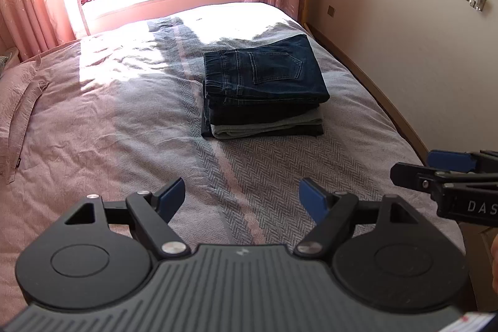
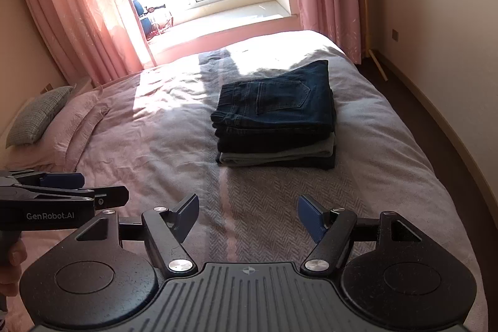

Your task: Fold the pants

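Two spread claws, empty, short of a folded stack straight ahead

Both claws hover low over the near part of the bed [image 1: 93, 120], side by side and level: the left claw [image 1: 241, 198] has its blue pads wide apart with nothing between them, and the right claw [image 2: 247, 217] stands the same, spread and bare. Ahead of both lies open bedspread, then the stack of folded pants [image 2: 277, 126], well apart from either claw and a little right of the bed's middle stripe. Its dark jeans [image 1: 264, 73] sit on top, pocket up, over a grey pair and another dark one; the long side runs across the view, folded edges facing the claws. By my reading the right claw is slightly the nearer. No unfolded pair shows, so the folding looks finished. Beyond stand the window and pink curtains.
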